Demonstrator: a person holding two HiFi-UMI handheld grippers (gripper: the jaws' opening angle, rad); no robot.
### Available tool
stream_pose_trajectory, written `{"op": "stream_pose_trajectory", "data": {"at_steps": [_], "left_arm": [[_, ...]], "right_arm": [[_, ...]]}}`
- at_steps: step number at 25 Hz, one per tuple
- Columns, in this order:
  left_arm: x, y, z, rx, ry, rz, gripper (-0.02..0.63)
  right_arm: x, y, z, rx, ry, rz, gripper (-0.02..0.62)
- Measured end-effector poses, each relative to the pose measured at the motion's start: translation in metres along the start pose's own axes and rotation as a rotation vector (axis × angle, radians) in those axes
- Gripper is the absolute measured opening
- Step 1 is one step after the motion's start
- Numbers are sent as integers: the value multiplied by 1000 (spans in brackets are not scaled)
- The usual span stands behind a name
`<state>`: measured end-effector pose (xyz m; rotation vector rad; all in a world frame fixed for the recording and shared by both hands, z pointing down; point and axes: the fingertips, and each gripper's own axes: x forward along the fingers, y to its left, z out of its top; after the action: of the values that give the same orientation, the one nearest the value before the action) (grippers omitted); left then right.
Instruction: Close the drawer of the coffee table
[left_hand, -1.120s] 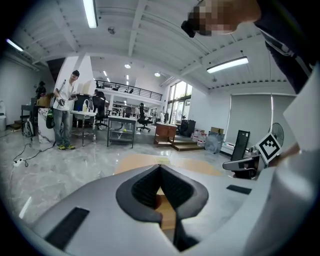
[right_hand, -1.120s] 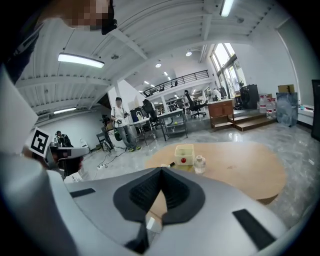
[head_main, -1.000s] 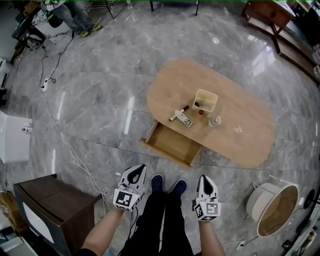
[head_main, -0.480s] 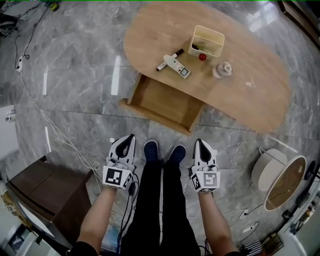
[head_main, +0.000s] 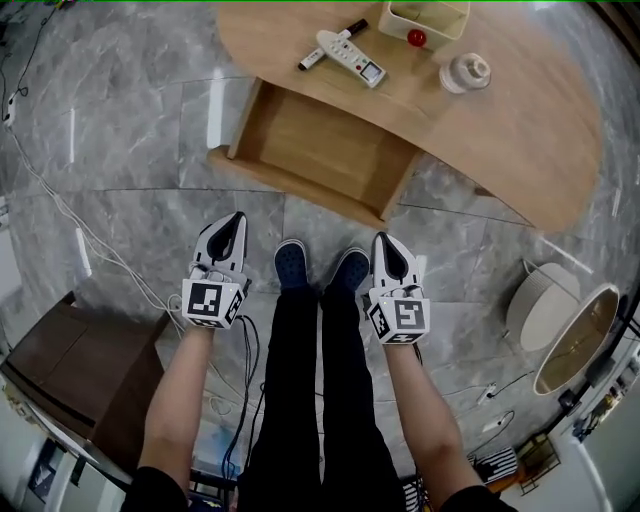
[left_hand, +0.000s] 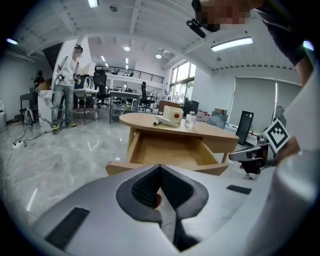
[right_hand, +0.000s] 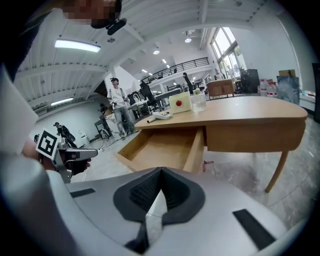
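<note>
Coffee table (head_main: 520, 130); drawer (head_main: 322, 152) wide open.

Left gripper (head_main: 235, 220) and right gripper (head_main: 382, 241) point forward, jaws together.

The head view looks steeply down from above the person, with the drawer (head_main: 325, 155) at upper centre. Both gripper views face forward, level, close to that drawer, sharing the coffee table (left_hand: 208, 130).

remote (head_main: 350, 57), red ball (head_main: 416, 38), dark cabinet (head_main: 80, 375)
</note>
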<state>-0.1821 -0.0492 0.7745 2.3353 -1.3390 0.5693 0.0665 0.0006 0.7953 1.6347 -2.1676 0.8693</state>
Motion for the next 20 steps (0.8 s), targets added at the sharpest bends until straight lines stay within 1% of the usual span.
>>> {"op": "stream_pose_trajectory", "data": {"at_steps": [3, 6, 10, 14, 17, 20], "left_arm": [[10, 3, -15, 27, 1, -20, 25], [29, 9, -33, 16, 12, -13, 25], [51, 5, -52, 4, 46, -24, 25], [73, 5, -50, 1, 43, -32, 25], [82, 6, -42, 10, 38, -35, 25], [80, 6, -38, 9, 34, -33, 25]], "right_arm": [[5, 1, -20, 34, 13, 2, 26], [15, -2, -39, 50, 38, 7, 26], [20, -4, -55, 84, 79, -11, 26], [27, -12, -57, 139, 83, -46, 26], [27, -14, -56, 184, 60, -62, 26], [25, -14, -53, 223, 32, -73, 26]]}}
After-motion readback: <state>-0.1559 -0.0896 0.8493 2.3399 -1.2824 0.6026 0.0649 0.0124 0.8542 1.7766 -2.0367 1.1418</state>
